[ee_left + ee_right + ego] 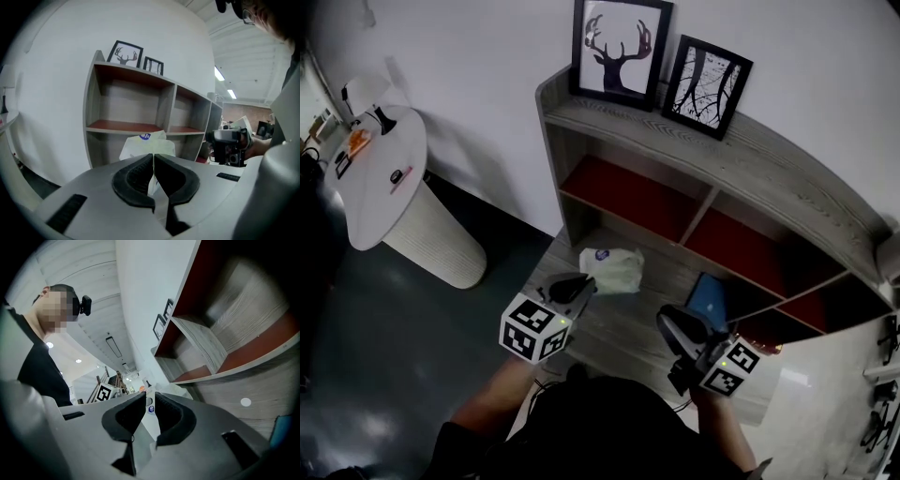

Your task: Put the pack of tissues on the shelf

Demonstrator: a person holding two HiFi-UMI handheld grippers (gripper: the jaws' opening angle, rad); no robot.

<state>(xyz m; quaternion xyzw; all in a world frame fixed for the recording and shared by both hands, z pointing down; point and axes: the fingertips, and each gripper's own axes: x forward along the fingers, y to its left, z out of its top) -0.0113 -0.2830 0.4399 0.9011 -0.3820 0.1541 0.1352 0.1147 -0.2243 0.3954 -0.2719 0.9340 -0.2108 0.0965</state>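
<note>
The pack of tissues [614,269] is a white soft pack with a blue round label. It hangs in front of the grey shelf [712,155], at the level of its lower compartments. My left gripper [584,284] is shut on the near edge of its wrapper. In the left gripper view the jaws [153,157] pinch the thin film, and the pack [145,146] stands just beyond them before the shelf [126,126]. My right gripper [670,323] hovers to the right, with its jaws a narrow gap apart and nothing between them [150,397]. Through that gap the pack [150,408] shows.
Two framed pictures [619,52] [706,84] stand on the shelf's top board. The compartments have red floors [628,197]. A blue object [710,298] lies in a lower compartment. A round white table [380,173] stands at the left, and a white object [769,380] is by my right hand.
</note>
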